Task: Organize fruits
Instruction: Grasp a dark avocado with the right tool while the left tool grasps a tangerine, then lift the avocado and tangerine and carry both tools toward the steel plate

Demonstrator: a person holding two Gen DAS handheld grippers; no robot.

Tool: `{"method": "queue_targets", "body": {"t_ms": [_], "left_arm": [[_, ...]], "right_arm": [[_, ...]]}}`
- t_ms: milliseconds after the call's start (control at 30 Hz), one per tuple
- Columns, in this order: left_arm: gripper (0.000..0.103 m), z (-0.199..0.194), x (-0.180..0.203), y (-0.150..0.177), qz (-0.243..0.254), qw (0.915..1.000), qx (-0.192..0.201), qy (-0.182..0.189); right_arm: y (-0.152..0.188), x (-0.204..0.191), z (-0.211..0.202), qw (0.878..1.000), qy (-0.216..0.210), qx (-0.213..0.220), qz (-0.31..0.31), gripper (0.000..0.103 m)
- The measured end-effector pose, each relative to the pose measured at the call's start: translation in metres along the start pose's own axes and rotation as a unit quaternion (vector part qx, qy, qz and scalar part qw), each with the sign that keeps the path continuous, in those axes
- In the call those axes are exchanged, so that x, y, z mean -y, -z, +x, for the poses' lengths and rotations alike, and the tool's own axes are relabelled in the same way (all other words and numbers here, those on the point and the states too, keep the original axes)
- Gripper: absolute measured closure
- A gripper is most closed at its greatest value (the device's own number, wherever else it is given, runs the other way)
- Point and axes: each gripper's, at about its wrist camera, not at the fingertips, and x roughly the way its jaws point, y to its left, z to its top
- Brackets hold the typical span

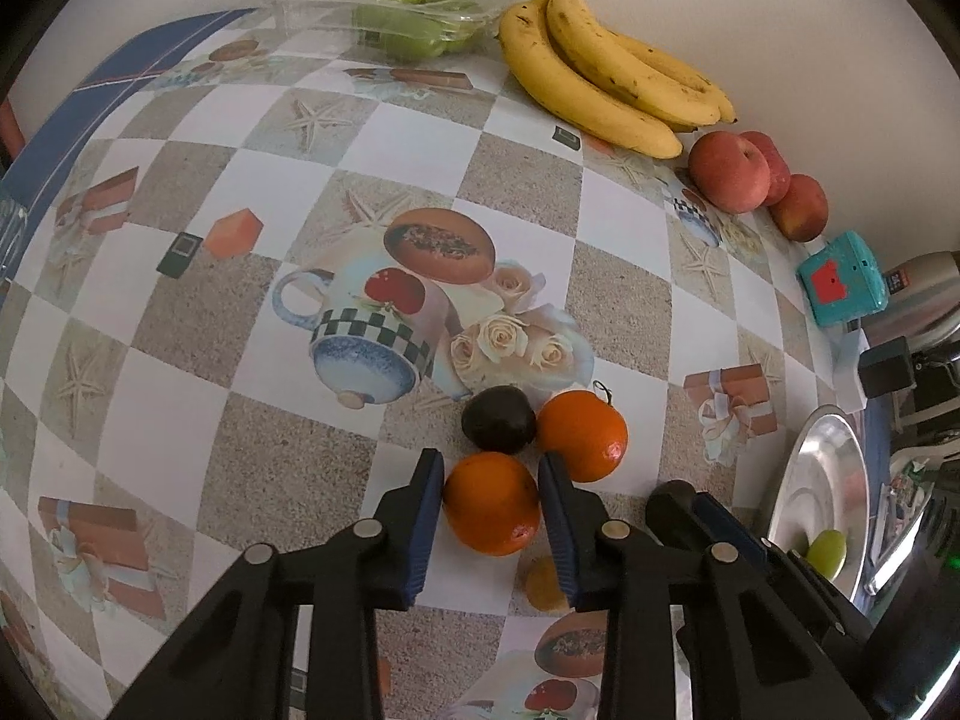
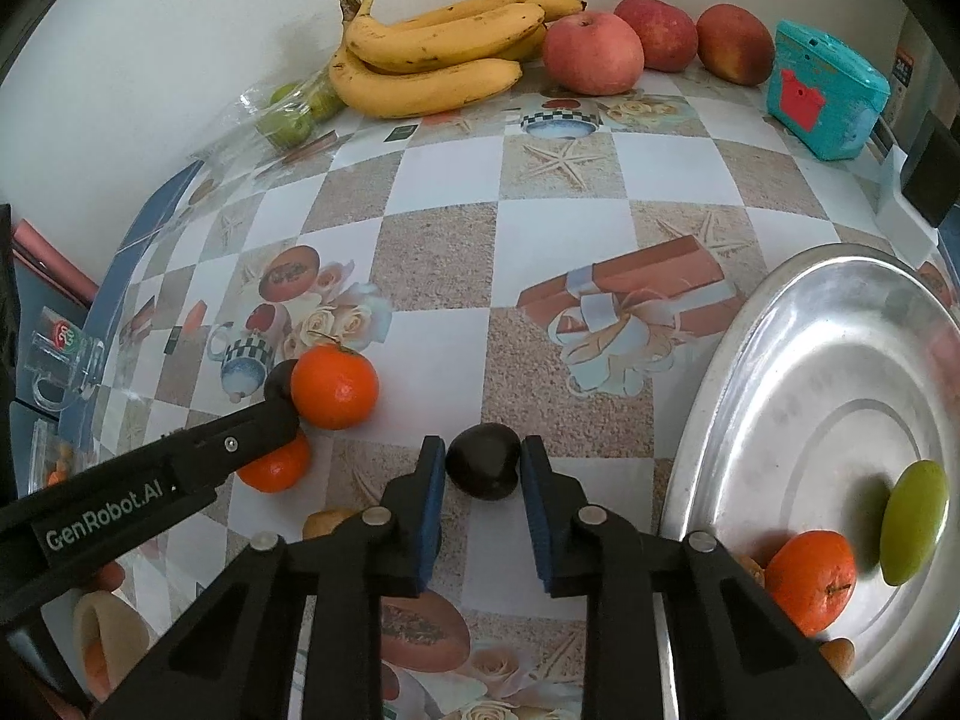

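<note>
Ahead of the left jaws a dark fruit and a second orange crowd the way; beyond them the tabletop lies bare up to the bananas. Just right of the right jaws stands the metal tray; ahead is bare.

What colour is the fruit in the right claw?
Very dark, near black, the dark fruit between the right claw pads; clearest in the right wrist view.

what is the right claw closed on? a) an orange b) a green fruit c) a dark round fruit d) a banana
c: in the right wrist view, the right claw has its blue pads against both sides of the dark round fruit on the table; the left claw has the orange.
</note>
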Motion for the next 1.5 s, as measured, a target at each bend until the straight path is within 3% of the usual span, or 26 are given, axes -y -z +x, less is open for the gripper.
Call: {"method": "queue_targets", "body": {"t_ms": [533, 633, 933, 1167, 1267, 1333, 1500], "left_arm": [[0.069, -0.019, 0.001, 0.001, -0.002, 0.9998, 0.018, 0.002], [0.076, -0.028, 0.002, 0.000, -0.001, 0.9996, 0.030, 0.005], [0.076, -0.042, 0.003, -0.005, 0.003, 0.9988, 0.045, 0.021], [0.075, -0.032, -0.019, -0.005, -0.012, 0.9995, 0.026, -0.012], [0.067, -0.033, -0.032, -0.007, -0.023, 0.9991, 0.027, -0.023], [0.056, -0.032, -0.041, -0.007, -0.031, 0.9985, 0.026, -0.035], [0.056, -0.031, -0.063, -0.009, -0.060, 0.9969, 0.024, -0.044]], "right_arm": [[0.000, -0.001, -0.010, 1.000, -0.012, 0.009, 0.003, 0.078], [0.000, -0.002, -0.016, 1.000, -0.014, 0.015, 0.007, 0.078], [-0.002, -0.003, -0.032, 1.000, -0.011, 0.028, 0.006, 0.078], [0.000, 0.002, -0.031, 1.000, -0.009, 0.019, 0.015, 0.078], [0.001, 0.002, -0.032, 1.000, -0.010, 0.018, 0.016, 0.078], [0.002, 0.003, -0.034, 1.000, -0.011, 0.019, 0.017, 0.078], [0.002, 0.003, -0.036, 1.000, -0.012, 0.020, 0.017, 0.078]]}}
